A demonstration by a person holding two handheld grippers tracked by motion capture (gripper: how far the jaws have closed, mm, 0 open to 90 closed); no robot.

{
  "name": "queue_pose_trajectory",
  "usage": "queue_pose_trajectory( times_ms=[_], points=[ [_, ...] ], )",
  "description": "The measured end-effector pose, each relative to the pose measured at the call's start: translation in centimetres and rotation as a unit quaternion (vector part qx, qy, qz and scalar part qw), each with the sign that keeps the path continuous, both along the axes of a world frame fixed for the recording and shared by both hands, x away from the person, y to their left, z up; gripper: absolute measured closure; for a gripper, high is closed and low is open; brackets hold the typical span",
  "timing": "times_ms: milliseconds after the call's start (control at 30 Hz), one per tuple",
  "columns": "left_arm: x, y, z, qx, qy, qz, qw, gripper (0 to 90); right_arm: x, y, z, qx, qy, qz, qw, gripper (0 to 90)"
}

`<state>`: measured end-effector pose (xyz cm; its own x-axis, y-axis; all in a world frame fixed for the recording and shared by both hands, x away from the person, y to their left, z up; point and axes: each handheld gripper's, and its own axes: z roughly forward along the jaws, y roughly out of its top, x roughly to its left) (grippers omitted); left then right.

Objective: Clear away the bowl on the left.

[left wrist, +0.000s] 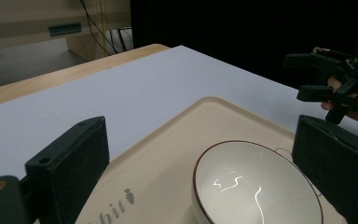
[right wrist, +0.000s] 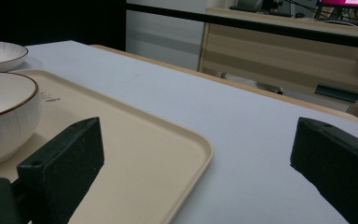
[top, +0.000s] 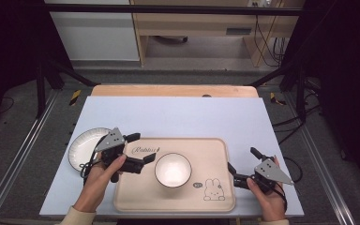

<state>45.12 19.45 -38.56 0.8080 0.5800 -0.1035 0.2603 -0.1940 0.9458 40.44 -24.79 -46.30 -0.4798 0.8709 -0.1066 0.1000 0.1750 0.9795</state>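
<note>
Glazed ceramic bowl (top: 173,169) sits mid-tray (top: 136,197) — likely rigid, slick, chippable; pinch the rim. Left gripper (top: 143,149) spread just beside it, right gripper (top: 243,165) spread off the tray's right edge, both empty. Plate (top: 80,145) farther left, on the table.

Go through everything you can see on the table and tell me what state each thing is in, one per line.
left gripper: open, holding nothing, over the tray's left edge.
right gripper: open, holding nothing, just off the tray's right edge.
bowl: upright, empty, standing on the tray.
plate: flat on the table, left of the tray; looks empty.
tray: flat on the table, carrying the bowl.
</note>
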Motion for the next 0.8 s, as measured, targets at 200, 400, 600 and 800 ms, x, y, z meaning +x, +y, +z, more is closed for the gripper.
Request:
queue_pose_trajectory(
  times_ms=[200,400,600,800],
  points=[
    [0.2,1.6,0.7,-0.007,-0.006,0.007,0.9999,3.9,0.0,-0.1,0.0,0.003,-0.001,-0.002,1.0,2.8],
    [0.4,3.4,1.2,-0.008,-0.011,0.021,0.9997,4.0,0.0,-0.1,0.0,0.003,-0.001,-0.002,1.0,2.9],
    [0.6,5.3,1.4,-0.02,-0.015,0.04,0.9989,4.2,0.0,-0.1,0.0,0.004,-0.001,-0.002,1.0,2.9],
    [0.7,7.2,1.6,-0.028,-0.018,0.058,0.9978,4.4,0.0,0.0,0.0,0.004,-0.001,-0.002,1.0,2.8]
  ],
)
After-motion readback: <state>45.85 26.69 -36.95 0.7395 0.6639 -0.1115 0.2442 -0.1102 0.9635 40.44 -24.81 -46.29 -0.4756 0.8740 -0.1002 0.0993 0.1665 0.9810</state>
